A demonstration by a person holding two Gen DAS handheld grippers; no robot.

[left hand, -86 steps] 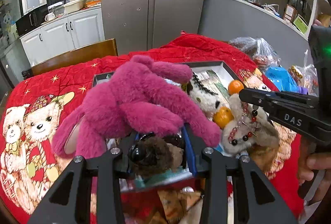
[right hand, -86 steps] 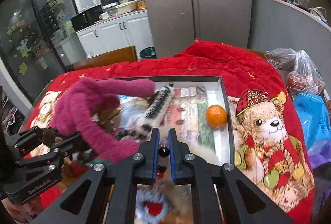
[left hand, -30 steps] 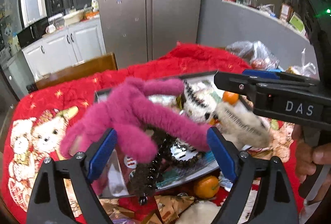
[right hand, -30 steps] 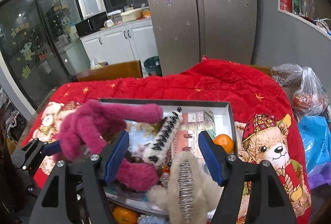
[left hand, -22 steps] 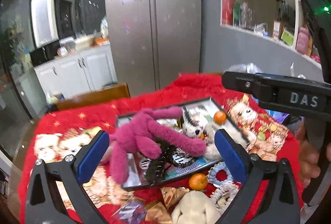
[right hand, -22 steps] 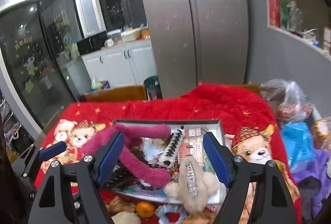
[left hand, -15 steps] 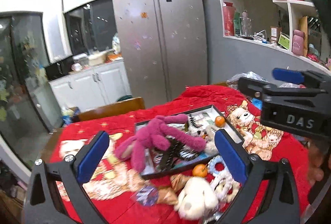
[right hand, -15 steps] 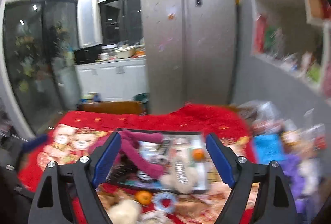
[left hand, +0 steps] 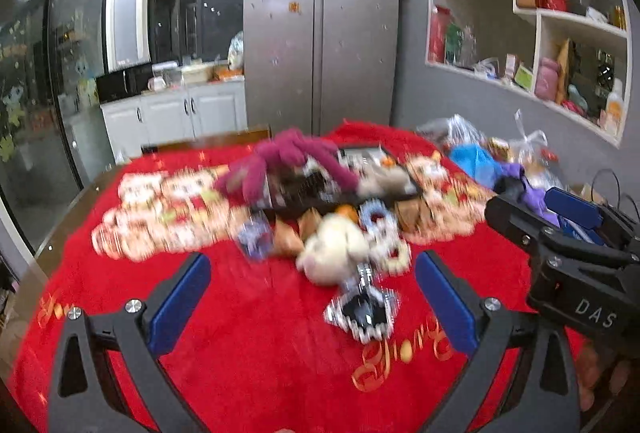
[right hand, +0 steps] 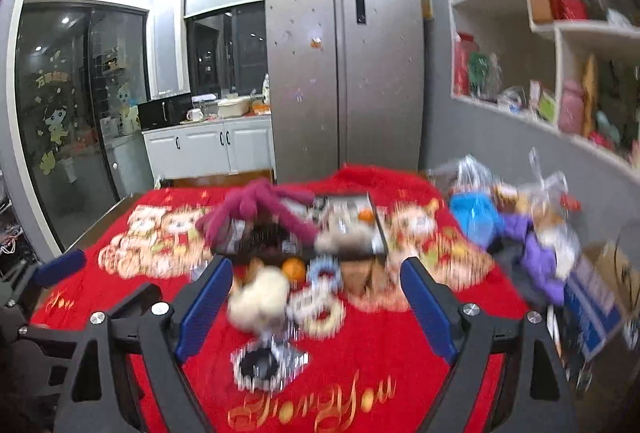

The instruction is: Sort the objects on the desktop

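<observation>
Nearest the cameras, both claws hang above the near edge of the desk with nothing in them: the left claw has its blue pads spread wide apart, and the right claw stands just as wide, empty too. Both views are smeared with motion blur, so small details are hard to read. Just beyond the claws, on the red cloth, lies a black-and-silver object (what it is cannot be told), and past it a loose cluster: a cream plush, a pale ring-shaped piece, an orange and some brownish packets. All of these sit on the cloth in front of the tray, not in it. Farther back, the dark tray already carries a heap, with the magenta plush sprawled over its left part and a second small orange toward its right side. At the far right of the desk, plastic bags are piled well apart from the tray. Judged from this, the sorting is partway along: the tray is well filled, yet several items near its front edge are left to gather, and neither claw is committed to any of them.
</observation>
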